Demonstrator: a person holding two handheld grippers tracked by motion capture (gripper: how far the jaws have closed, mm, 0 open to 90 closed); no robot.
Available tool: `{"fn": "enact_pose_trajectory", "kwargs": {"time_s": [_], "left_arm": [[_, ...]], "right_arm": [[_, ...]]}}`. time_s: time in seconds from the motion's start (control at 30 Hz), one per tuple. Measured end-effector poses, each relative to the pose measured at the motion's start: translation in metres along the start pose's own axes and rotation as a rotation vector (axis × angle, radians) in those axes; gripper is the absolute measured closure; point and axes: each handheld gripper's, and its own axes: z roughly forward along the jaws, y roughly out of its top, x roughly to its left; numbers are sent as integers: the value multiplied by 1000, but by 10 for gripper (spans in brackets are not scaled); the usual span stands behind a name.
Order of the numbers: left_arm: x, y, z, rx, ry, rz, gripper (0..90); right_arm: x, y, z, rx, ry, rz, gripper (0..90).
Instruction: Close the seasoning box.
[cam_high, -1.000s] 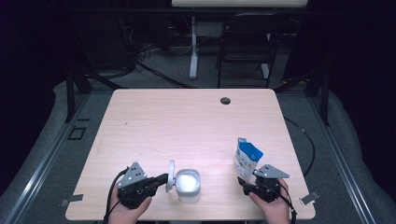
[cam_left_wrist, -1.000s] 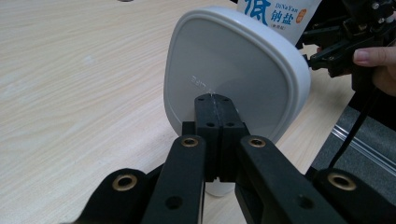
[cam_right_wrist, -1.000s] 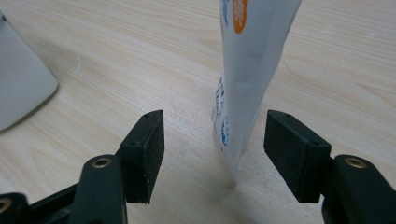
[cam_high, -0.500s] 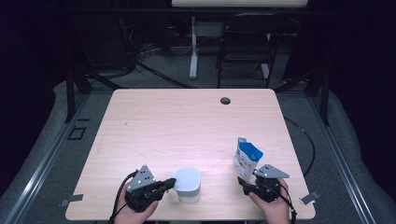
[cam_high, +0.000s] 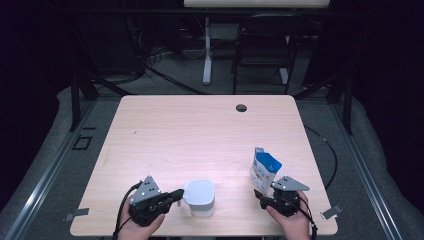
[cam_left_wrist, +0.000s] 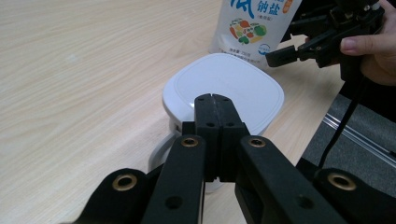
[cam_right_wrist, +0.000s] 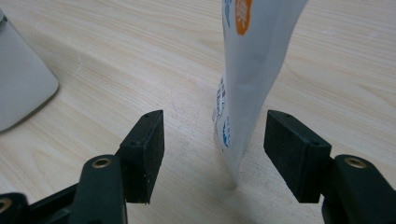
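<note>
Near my edge of the table (cam_high: 165, 125) sits the white lidded container (cam_high: 200, 197), and its flip lid now lies flat and closed on top. My left gripper (cam_high: 174, 195) rests with its tips on the near edge of that lid; through the left gripper view its jaws are pressed fully together with nothing between them, just the closed tips (cam_left_wrist: 215, 105) lying against the white lid (cam_left_wrist: 224, 79). So I judge the lid-closing part done.

Off to my right stands the salt pouch (cam_high: 263, 170), upright on the wood and well apart from the container. My right gripper (cam_high: 261, 194) sits low just in front of it. In the right gripper view the jaws stand wide, one pad on either side of the pouch's bottom edge (cam_right_wrist: 238, 140), and neither pad touches it, so I hold nothing there yet.

What is left, as I read it: squeeze the right jaws onto the pouch and lift or move it, and draw my left gripper off the lid.
</note>
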Motion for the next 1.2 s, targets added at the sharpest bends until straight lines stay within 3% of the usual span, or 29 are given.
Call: {"fn": "enact_pose_trajectory", "kwargs": {"time_s": [0.4, 0.8, 1.2], "left_arm": [[30, -8, -21, -37, 67, -72, 900], [68, -27, -43, -61, 184, -168, 900], [94, -50, -45, -48, 241, -241, 900]], "right_arm": [[0, 0, 1, 3, 2, -7, 380], [0, 0, 1, 2, 5, -6, 380], [0, -1, 3, 13, 6, -5, 380]]}}
